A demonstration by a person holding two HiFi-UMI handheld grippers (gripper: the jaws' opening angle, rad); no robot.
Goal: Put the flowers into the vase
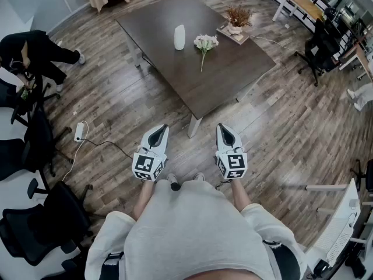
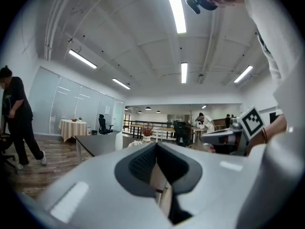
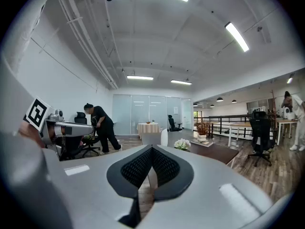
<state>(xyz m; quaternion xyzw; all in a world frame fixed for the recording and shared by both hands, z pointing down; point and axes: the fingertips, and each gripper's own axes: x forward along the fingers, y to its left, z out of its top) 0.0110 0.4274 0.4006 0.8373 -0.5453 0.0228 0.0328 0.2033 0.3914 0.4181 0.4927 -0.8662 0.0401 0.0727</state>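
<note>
While left gripper (image 1: 159,133) and right gripper (image 1: 224,132) hang closed, empty, short of dark wooden table (image 1: 233,66), step is approach. Next: reach white flower bunch (image 1: 205,42) beside white oval vase (image 1: 179,37).

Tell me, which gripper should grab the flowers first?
Probably the right gripper: the flowers lie on its side of the vase. It and the left gripper are both shut, short of the table.

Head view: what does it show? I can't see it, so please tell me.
The left gripper and right gripper, both shut and empty, are held out over a wooden floor. Ahead stands a dark table with a white vase, white flowers lying beside it, and a potted plant.
</note>
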